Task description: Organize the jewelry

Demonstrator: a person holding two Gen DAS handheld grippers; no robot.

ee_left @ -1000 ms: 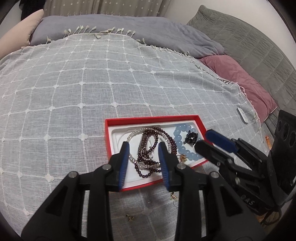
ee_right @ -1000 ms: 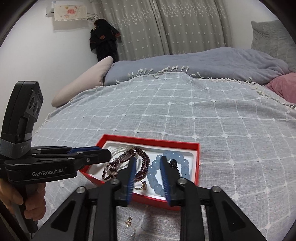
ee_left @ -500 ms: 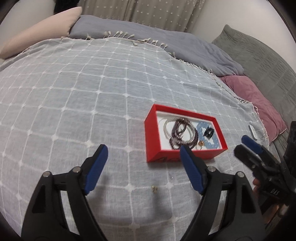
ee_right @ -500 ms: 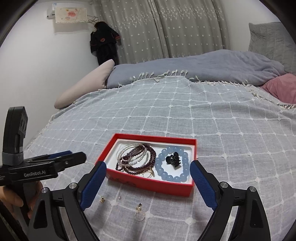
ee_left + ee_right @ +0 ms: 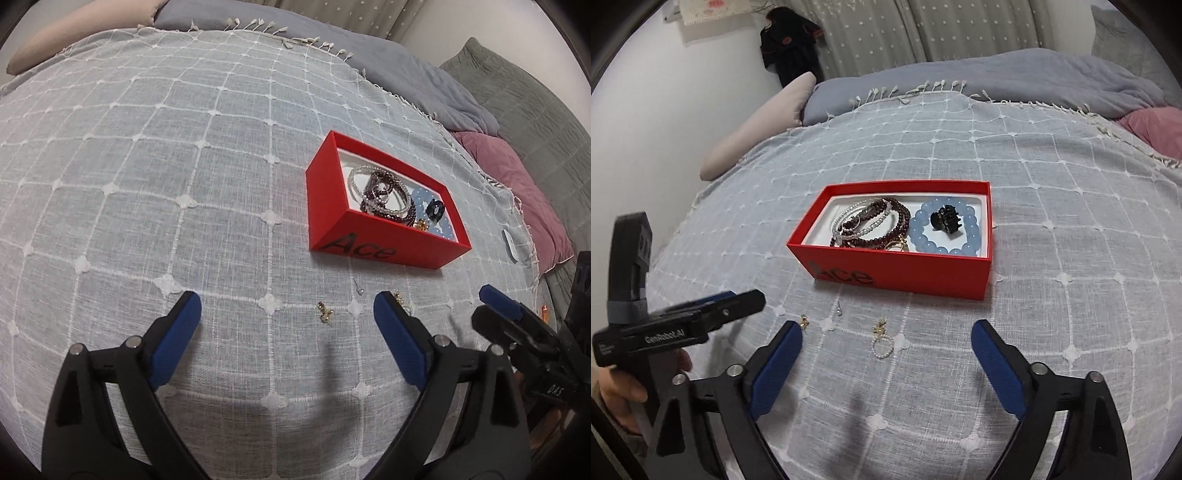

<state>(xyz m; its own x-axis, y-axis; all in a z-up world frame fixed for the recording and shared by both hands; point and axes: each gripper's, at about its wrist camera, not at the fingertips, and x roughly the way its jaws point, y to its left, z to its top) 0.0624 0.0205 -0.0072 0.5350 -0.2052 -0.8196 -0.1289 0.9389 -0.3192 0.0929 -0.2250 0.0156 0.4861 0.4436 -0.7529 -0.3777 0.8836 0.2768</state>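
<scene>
**Small earrings remain on the bedspread in front of the red box**

I hold both tools above the bed. My left gripper is spread wide with nothing between its fingers, and my right gripper is spread wide and empty too.

The red box sits on the checked bedspread. Inside it lie the dark bead bracelets, the blue bead bracelet and a black hair clip resting on the blue one.

Outside, just before the box, three little pieces lie on the cloth: a pearl hoop earring, a small gold earring and a thin pin-like stud. The stud is too small to see well; it may be only a hook.

I judge these pieces very light, stiff and slippery, while the cloth under them is soft and will give way. I would take the pearl hoop across its ring, closing slowly, so the pads do not catch the fabric.
</scene>
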